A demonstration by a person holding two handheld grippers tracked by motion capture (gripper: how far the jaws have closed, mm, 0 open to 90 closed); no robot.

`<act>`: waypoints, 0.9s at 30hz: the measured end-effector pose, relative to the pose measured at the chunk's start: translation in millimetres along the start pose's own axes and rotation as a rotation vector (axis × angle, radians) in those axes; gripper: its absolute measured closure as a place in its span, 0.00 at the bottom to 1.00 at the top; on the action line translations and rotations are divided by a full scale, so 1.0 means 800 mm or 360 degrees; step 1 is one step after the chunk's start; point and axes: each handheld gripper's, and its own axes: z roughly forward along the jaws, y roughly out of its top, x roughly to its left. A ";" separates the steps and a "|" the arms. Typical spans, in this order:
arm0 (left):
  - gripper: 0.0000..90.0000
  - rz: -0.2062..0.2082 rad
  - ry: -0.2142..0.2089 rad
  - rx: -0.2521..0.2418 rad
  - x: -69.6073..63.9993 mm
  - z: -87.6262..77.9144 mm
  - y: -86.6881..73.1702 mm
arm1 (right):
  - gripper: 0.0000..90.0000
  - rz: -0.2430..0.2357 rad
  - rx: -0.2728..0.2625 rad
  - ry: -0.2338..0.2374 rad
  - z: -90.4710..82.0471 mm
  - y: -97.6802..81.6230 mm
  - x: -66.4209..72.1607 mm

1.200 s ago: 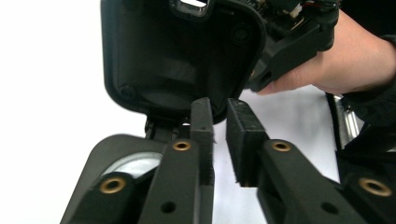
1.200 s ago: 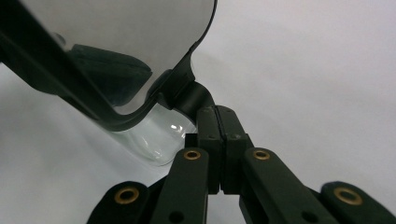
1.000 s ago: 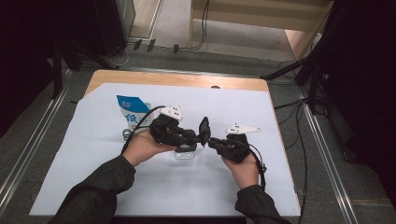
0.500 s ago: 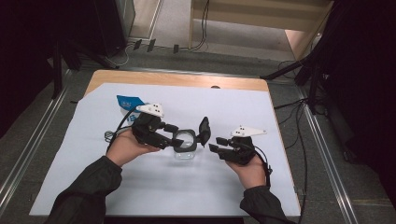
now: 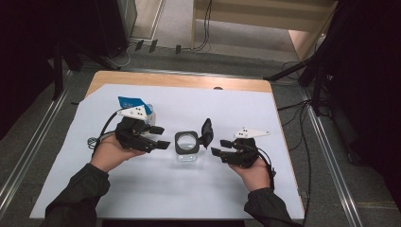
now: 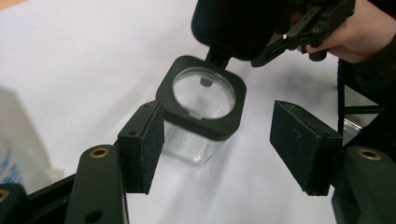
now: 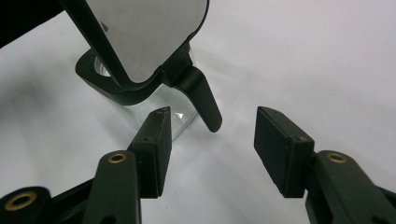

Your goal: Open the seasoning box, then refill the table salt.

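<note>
While the clear square jar (image 5: 186, 150) stands upright on the white sheet (image 5: 142, 189) near the table's middle, its black flip lid (image 5: 206, 131) is raised on its hinge at the side towards the right gripper (image 5: 218, 147). That gripper's jaws have just been opening; they stand apart, empty, just beside the lid's tab (image 7: 204, 103). Jaws of the left gripper (image 5: 160, 137) have likewise been opening and hold nothing, the jar lying just beyond them. A blue-and-white packet (image 5: 135, 105) lies behind the left gripper.
</note>
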 end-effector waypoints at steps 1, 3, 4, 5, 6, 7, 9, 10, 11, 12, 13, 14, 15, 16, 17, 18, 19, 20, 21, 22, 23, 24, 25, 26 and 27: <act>0.40 -0.0002 0.0013 0.0009 0.001 -0.002 -0.002 | 0.53 -0.0004 0.0002 0.0001 0.001 0.000 0.000; 0.40 -0.0005 0.0030 0.0018 0.003 -0.007 -0.006 | 0.53 0.0000 0.0011 0.0003 0.003 0.000 0.001; 0.40 -0.0005 0.0030 0.0018 0.003 -0.007 -0.006 | 0.53 0.0000 0.0011 0.0003 0.003 0.000 0.001; 0.40 -0.0008 0.0033 0.0012 0.005 -0.010 -0.008 | 0.53 0.0001 0.0010 0.0005 0.004 0.000 0.001; 0.40 -0.0009 0.0046 0.0016 0.007 -0.015 -0.010 | 0.53 -0.0019 0.0012 0.0010 0.006 0.001 0.001; 0.40 -0.0009 0.0046 0.0016 0.007 -0.015 -0.010 | 0.53 -0.0019 0.0012 0.0010 0.006 0.001 0.001; 0.41 -0.0032 0.0053 0.0003 0.011 -0.020 -0.014 | 0.54 -0.0027 0.0012 0.0011 0.007 0.001 0.002; 0.41 -0.0046 0.0071 -0.0002 0.015 -0.026 -0.017 | 0.54 -0.0027 0.0014 0.0013 0.007 0.002 0.001; 0.41 -0.0053 0.0076 -0.0007 0.017 -0.028 -0.018 | 0.54 -0.0026 0.0015 0.0017 0.008 0.002 0.001; 0.41 -0.0053 0.0076 -0.0007 0.017 -0.028 -0.018 | 0.54 -0.0026 0.0015 0.0017 0.008 0.002 0.001; 0.41 -0.0066 0.0089 -0.0010 0.019 -0.032 -0.020 | 0.54 -0.0032 0.0016 0.0019 0.008 0.002 0.001; 0.41 -0.0093 0.0111 -0.0016 0.024 -0.037 -0.025 | 0.55 -0.0035 0.0017 0.0016 0.009 0.003 0.001; 0.41 -0.0093 0.0111 -0.0016 0.024 -0.037 -0.025 | 0.55 -0.0035 0.0017 0.0016 0.009 0.003 0.001; 0.41 -0.0098 0.0132 -0.0013 0.029 -0.042 -0.029 | 0.55 -0.0052 0.0021 0.0016 0.010 0.005 0.000; 0.41 -0.0098 0.0132 -0.0013 0.029 -0.042 -0.029 | 0.55 -0.0052 0.0021 0.0016 0.010 0.005 0.000; 0.41 -0.0120 0.0154 -0.0016 0.033 -0.048 -0.033 | 0.55 -0.0056 0.0016 0.0016 0.012 0.007 0.000; 0.41 -0.0120 0.0154 -0.0016 0.033 -0.048 -0.033 | 0.55 -0.0056 0.0020 0.0015 0.013 0.008 0.000; 0.41 -0.0139 0.0166 -0.0029 0.038 -0.055 -0.039 | 0.55 -0.0057 0.0028 0.0017 0.014 0.008 0.000; 0.41 -0.0146 0.0173 -0.0035 0.040 -0.058 -0.040 | 0.55 -0.0059 0.0025 0.0018 0.015 0.009 0.000; 0.41 -0.0157 0.0178 -0.0042 0.042 -0.062 -0.042 | 0.55 -0.0056 0.0027 0.0021 0.016 0.009 0.001; 0.41 -0.0170 0.0182 -0.0052 0.044 -0.065 -0.044 | 0.55 -0.0063 0.0030 0.0020 0.016 0.010 0.001; 0.41 -0.0170 0.0182 -0.0052 0.044 -0.065 -0.044 | 0.55 -0.0064 0.0029 0.0025 0.017 0.010 0.001; 0.41 -0.0177 0.0189 -0.0059 0.047 -0.070 -0.047 | 0.55 -0.0064 0.0029 0.0025 0.017 0.010 0.001; 0.41 -0.0191 0.0209 -0.0067 0.049 -0.072 -0.049 | 0.55 -0.0069 0.0034 0.0025 0.018 0.011 0.001; 0.41 -0.0199 0.0230 -0.0067 0.052 -0.075 -0.052 | 0.55 -0.0076 0.0032 0.0026 0.019 0.011 0.001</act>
